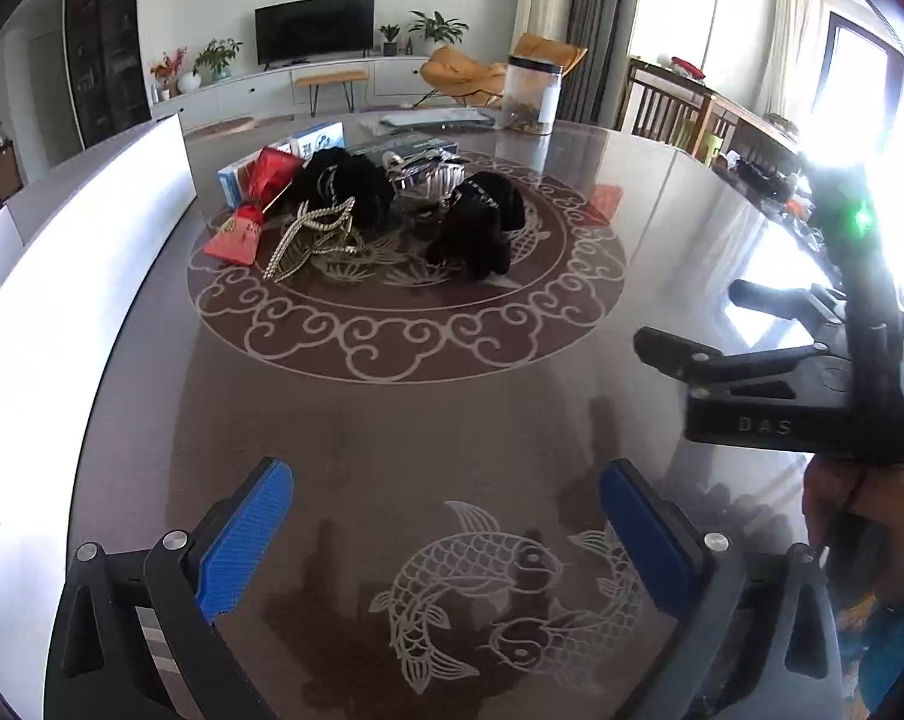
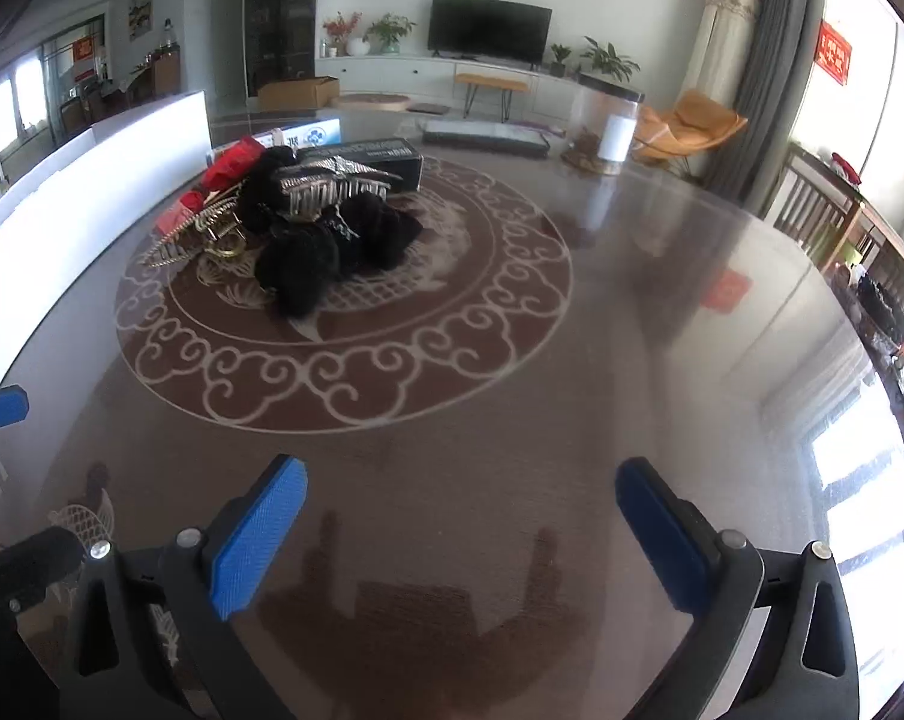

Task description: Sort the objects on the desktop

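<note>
Left wrist cam: left gripper (image 1: 446, 531) jaws spread wide, nothing between them, same for right gripper (image 2: 460, 531). Pile of black scrunchies (image 1: 475, 222), hair clips (image 1: 317, 237) and red packets (image 1: 254, 210) sits well ahead of both on the table (image 1: 661, 228).

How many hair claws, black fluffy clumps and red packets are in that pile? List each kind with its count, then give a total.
Hair claws: 2, one gold and one silver
Black fluffy clumps: 2
Red packets: 2
Total: 6, counting only what shows; the pile may hide more.
</note>
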The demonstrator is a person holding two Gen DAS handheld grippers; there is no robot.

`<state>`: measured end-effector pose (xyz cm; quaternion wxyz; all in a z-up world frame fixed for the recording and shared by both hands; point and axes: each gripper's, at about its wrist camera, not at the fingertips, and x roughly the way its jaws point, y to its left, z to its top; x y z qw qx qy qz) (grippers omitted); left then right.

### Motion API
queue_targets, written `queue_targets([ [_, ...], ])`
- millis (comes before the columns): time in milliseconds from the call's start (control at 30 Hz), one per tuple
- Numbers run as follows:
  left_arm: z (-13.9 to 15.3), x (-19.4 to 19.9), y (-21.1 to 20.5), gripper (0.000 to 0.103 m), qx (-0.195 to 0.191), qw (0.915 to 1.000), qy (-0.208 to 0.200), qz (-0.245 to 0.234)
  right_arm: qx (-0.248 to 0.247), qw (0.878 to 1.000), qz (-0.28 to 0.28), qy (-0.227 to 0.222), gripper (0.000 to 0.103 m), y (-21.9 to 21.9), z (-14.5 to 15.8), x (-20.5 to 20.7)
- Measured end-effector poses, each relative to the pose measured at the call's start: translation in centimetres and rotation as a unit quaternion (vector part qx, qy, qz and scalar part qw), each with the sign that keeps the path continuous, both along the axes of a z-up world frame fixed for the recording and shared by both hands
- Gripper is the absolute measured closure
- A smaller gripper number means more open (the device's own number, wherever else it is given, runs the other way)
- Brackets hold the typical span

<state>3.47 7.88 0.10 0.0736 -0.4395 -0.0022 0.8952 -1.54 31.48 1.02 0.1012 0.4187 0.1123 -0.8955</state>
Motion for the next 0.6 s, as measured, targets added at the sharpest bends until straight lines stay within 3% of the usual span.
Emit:
queue_targets([
  [133,-1.3,0.3,-0.6,0.000,-0.020,0.9996,-0.006,0.021,-0.015,1.000,-0.002,-0.024,0.000,-0.6,-1.3,-1.0],
  [433,-2.7,-0.7,-2.7,0.000,-0.002,0.9983,-0.017,0.056,-0.041,0.998,-0.018,-0.044,0.000,-2.2,-2.5,-3.5],
  [600,-3.0,-0.7,-1.8,0.000,-0.038,0.9980,-0.019,0.048,-0.040,0.998,-0.019,-0.044,0.000,-2.2,-2.2,-3.5],
])
